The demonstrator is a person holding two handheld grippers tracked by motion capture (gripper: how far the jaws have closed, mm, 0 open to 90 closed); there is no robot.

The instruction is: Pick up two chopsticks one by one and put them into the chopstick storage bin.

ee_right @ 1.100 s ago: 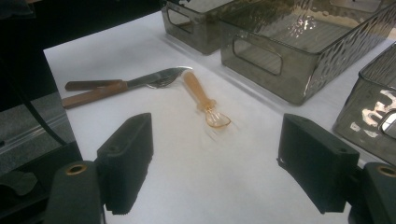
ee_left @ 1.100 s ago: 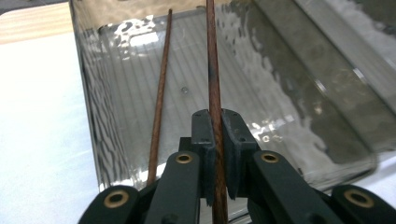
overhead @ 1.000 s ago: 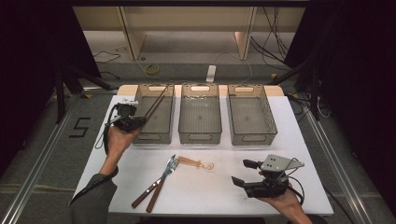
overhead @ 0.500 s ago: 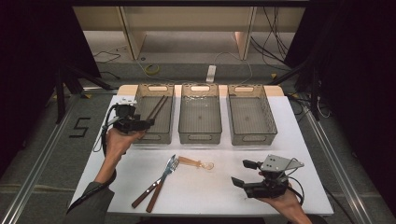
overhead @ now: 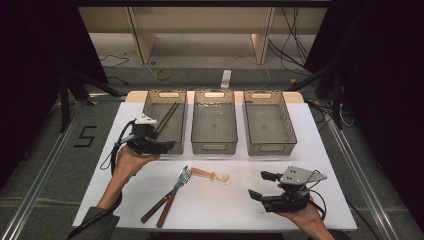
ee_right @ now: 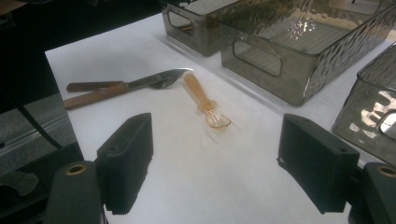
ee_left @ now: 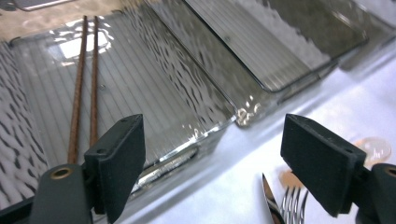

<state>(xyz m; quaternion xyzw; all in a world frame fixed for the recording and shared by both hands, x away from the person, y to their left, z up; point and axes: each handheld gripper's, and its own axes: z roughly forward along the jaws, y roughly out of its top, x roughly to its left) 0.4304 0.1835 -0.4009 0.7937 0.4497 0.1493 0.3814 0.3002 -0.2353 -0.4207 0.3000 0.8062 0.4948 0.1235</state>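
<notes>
Two brown chopsticks lie in the left bin of three smoky clear bins; in the left gripper view the chopsticks rest on the ribbed floor of that bin. My left gripper hovers at the bin's near edge. Its jaws have just been opening, and the left gripper stands open with nothing between them. My right gripper rests open over the white table at the front right. From the right gripper the table is bare between the pads.
A wooden-handled knife and fork lie crossed at front centre, with an amber plastic spoon beside them. The middle bin and right bin hold nothing. The spoon lies ahead of the right gripper.
The left gripper opened and let go of the chopsticks, which now lie in the left bin. It then drew back toward the bin's near edge. The right gripper stayed still.
</notes>
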